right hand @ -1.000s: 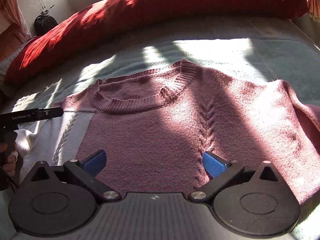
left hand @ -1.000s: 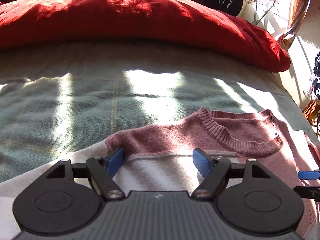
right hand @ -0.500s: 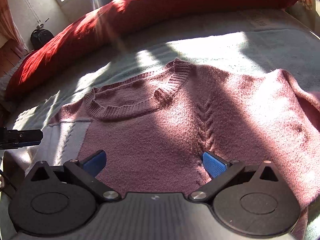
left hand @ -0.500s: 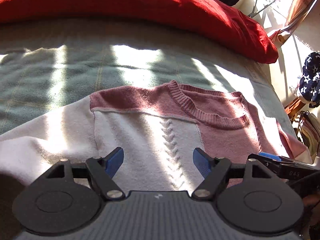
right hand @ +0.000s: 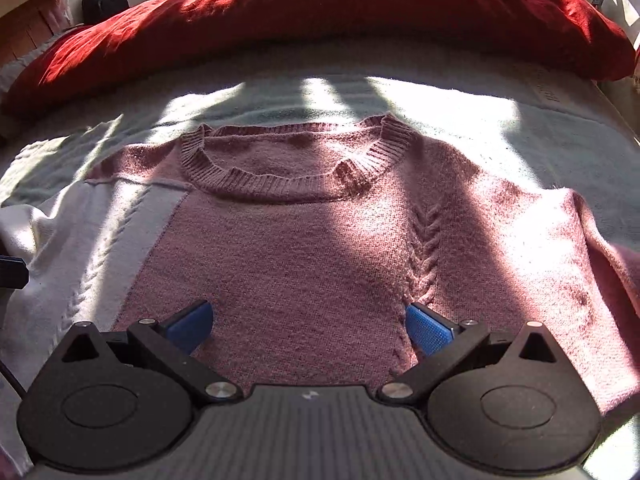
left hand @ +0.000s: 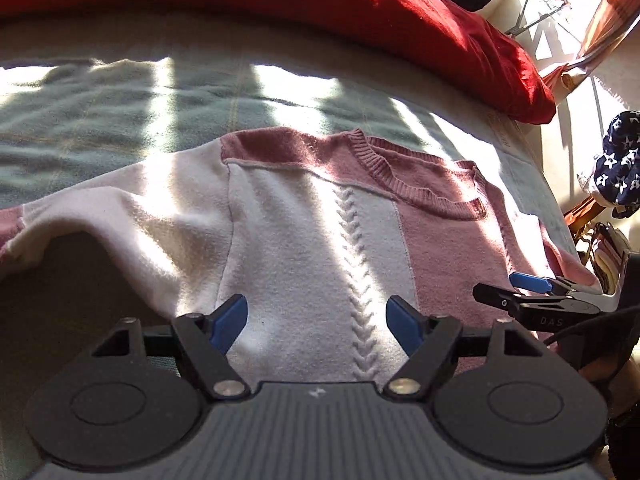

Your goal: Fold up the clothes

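Observation:
A knitted sweater point(right hand: 304, 248) in pink with a white panel lies flat on the bed, ribbed neckline point(right hand: 280, 184) towards the pillow. In the left wrist view its white part point(left hand: 304, 232) with a braided cable fills the middle, and the white sleeve point(left hand: 100, 216) trails to the left. My left gripper point(left hand: 318, 318) hovers open above the white panel, nothing between its blue pads. My right gripper point(right hand: 310, 322) is open over the pink chest, not gripping the knit. It also shows from the side as the right gripper point(left hand: 532, 284) at the sweater's right edge.
The bed wears a grey-green blanket point(left hand: 120, 120) with patches of sun. A long red pillow point(right hand: 320, 24) lies across the head of the bed. A dark star-patterned cloth point(left hand: 620, 160) and a drying rack point(left hand: 540, 8) stand beside the bed on the right.
The left gripper has pulled back and risen, so more of the white panel and sleeve shows. The right gripper has swung to face the neckline squarely. Both stayed open.

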Tool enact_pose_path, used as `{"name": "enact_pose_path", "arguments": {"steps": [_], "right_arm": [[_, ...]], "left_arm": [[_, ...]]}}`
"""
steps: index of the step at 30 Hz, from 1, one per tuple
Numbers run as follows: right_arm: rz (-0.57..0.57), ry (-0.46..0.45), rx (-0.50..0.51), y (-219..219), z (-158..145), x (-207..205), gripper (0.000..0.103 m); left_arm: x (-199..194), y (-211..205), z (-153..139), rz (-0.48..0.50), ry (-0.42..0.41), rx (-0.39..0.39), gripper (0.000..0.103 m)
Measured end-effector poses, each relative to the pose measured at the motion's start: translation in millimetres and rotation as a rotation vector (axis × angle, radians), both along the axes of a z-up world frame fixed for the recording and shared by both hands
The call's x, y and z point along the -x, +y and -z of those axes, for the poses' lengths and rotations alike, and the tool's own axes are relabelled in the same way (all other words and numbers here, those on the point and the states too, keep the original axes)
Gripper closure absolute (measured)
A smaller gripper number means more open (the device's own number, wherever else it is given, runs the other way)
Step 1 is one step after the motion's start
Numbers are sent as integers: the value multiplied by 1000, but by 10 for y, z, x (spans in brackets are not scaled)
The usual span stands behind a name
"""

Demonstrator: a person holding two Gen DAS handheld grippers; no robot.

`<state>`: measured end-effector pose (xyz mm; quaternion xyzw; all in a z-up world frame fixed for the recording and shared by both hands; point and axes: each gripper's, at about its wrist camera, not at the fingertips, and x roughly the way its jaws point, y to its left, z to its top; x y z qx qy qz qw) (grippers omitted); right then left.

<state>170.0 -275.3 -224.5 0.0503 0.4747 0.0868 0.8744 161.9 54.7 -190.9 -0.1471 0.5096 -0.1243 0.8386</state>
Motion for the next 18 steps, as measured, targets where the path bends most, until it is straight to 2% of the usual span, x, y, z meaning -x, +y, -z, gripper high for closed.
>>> {"name": "enact_pose_path", "arguments": {"steps": [5, 10, 14, 16, 18], "right_arm": [[54, 50, -96, 112, -118, 106, 0], [30, 79, -179, 466, -234, 142, 0], [-39, 80, -187, 866, -320, 67, 0], [-70, 71, -189, 1050, -356, 42, 0], [-96, 68, -196, 1207, -379, 30, 0]], "left_arm": [[149, 357, -260, -13, -34, 12, 27], [331, 981, -469, -85, -73, -36, 27], [495, 1563, -375, -228, -51, -77, 29], [613, 1905, -308, -334, -47, -84, 30], [709, 2167, -253, -423, -40, -78, 34]]}}
